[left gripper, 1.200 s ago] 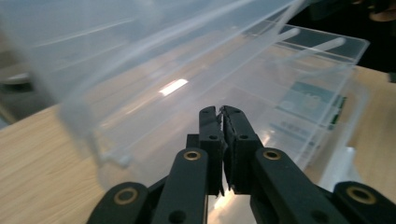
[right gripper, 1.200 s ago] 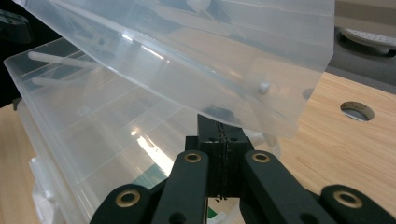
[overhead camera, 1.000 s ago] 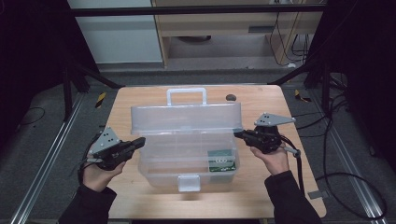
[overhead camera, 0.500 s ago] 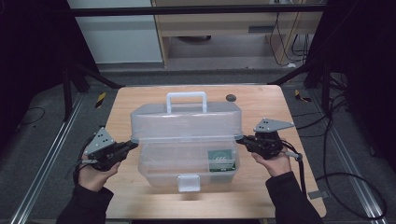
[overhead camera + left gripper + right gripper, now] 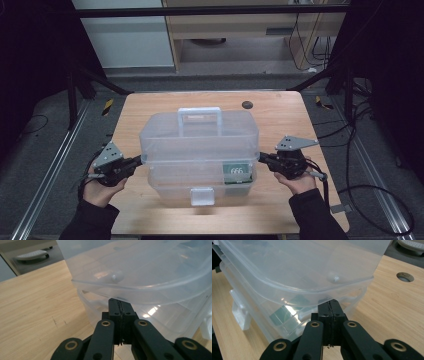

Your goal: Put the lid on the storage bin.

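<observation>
A clear plastic box [image 5: 200, 182] with a white front latch [image 5: 202, 196] stands mid-table. Its clear lid [image 5: 200, 137], with a handle [image 5: 200, 117], hangs tilted just above the base, with a gap left at the sides. My left gripper [image 5: 137, 161] is shut, with nothing between its jaws, and its tip sits under the lid's left rim. My right gripper [image 5: 261, 158] is also shut, its tip under the right rim. In the left gripper view, the closed jaws' tip [image 5: 120, 305] lies between lid [image 5: 140, 270] and base. The right gripper [image 5: 331, 305] sits likewise beneath the lid [image 5: 299, 265].
A green card [image 5: 236, 172] marked 666 lies inside the box at the front right. The wooden table [image 5: 150, 107] has a round cable hole [image 5: 246, 105] behind the box. Metal frame rails run along both sides on the floor.
The lid has swung down from nearly upright toward the base. Both hands have sunk slightly with it, their shut tips staying under the lid's side rims.
</observation>
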{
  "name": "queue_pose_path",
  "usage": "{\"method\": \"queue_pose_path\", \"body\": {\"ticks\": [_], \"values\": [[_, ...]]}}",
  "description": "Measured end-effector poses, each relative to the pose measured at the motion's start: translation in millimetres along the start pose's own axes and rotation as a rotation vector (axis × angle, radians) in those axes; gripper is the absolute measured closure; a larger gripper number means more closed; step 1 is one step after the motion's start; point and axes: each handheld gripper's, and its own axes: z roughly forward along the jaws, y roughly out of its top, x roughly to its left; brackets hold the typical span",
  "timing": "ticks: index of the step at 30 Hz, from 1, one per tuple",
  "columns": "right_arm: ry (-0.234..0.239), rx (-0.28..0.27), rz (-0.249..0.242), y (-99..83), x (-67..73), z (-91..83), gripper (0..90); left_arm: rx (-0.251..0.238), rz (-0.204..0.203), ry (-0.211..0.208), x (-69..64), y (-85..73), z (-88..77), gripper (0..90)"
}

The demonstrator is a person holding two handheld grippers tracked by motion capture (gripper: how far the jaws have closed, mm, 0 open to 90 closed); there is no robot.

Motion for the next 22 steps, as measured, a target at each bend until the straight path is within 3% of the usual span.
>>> {"method": "queue_pose_path", "body": {"ticks": [5,7,10,13,16,17,18,19,20,22], "values": [[-0.005,0.029,-0.009,-9.4,3.1,1.5,89.3,0.047,0.012,0.036,4.9,-7.3,5.2,87.6],[-0.026,0.057,-0.019,-14.8,3.4,0.2,89.1,0.044,-0.018,0.045,11.5,-12.2,7.5,86.9],[-0.043,0.057,-0.003,-24.2,-3.5,-3.0,88.8,0.065,-0.048,0.069,19.5,-20.6,12.6,84.1],[-0.128,0.054,0.052,-32.6,-21.7,-5.4,88.1,0.078,-0.092,0.12,28.5,-29.2,20.9,80.2],[-0.2,0.043,0.09,-41.4,-35.7,-2.1,82.8,0.074,-0.104,0.154,32.7,-33.2,24.7,70.5],[-0.224,0.047,0.101,-44.5,-40.3,-0.8,81.5,0.073,-0.113,0.188,37.4,-36.9,27.1,65.8],[-0.224,0.047,0.101,-44.5,-40.3,-0.8,81.5,0.073,-0.113,0.188,37.4,-36.9,27.1,60.4],[-0.244,0.052,0.134,-49.3,-48.0,0.5,72.3,0.072,-0.142,0.202,43.8,-42.3,30.3,54.4],[-0.244,0.052,0.134,-49.3,-48.0,0.5,72.3,0.072,-0.142,0.202,43.8,-42.3,30.3,51.3],[-0.284,0.044,0.147,-53.4,-55.2,1.1,60.5,0.072,-0.15,0.235,49.7,-46.9,33.2,46.6]]}}
